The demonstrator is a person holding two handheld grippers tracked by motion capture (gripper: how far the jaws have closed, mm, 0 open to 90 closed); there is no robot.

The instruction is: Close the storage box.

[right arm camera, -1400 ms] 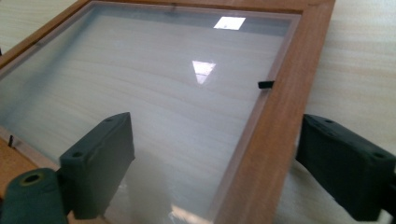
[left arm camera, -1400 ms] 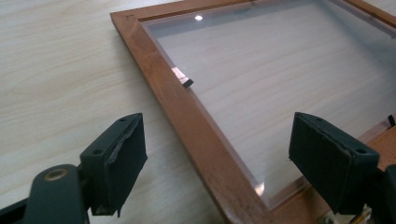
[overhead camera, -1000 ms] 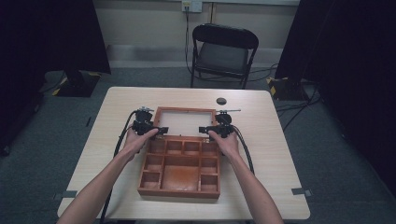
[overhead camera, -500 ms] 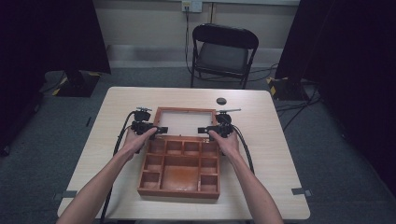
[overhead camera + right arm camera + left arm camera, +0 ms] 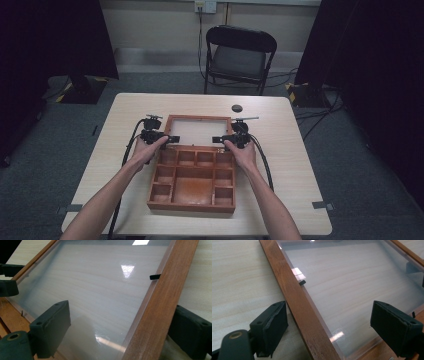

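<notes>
Item one: wooden compartment box (image 5: 192, 181), which sat at the table's middle, near my edge, divided into several open cells. I take it as the landmark for all that follows.

Item two: glazed lid (image 5: 200, 131), a wooden frame round a clear pane, which lay open and flat just beyond the box's far edge, joined to it there. In the left gripper view, the lid's frame rail (image 5: 302, 312) ran up between my jaws; in the right gripper view, the opposite rail (image 5: 160, 302) did the same. A small black clip (image 5: 302, 282) sat on the inner edge of the left rail, and another (image 5: 155, 277) on the right rail.

Item three: left gripper (image 5: 170, 139), which I held at the box's far left corner, pointing inward over the lid. Its jaws stood wide apart, one outside the rail and one over the pane; I saw them gripping nothing.

Item four: right gripper (image 5: 218, 139), at the box's far right corner, likewise spread wide astride its rail, with nothing clamped.

Item five: table (image 5: 300, 165), pale wood, which bore the box.

Item six: small dark disc (image 5: 237, 108), beyond the lid, toward the table's far edge.

Item seven: folding chair (image 5: 239, 57), beyond the table, well apart from the box.
</notes>
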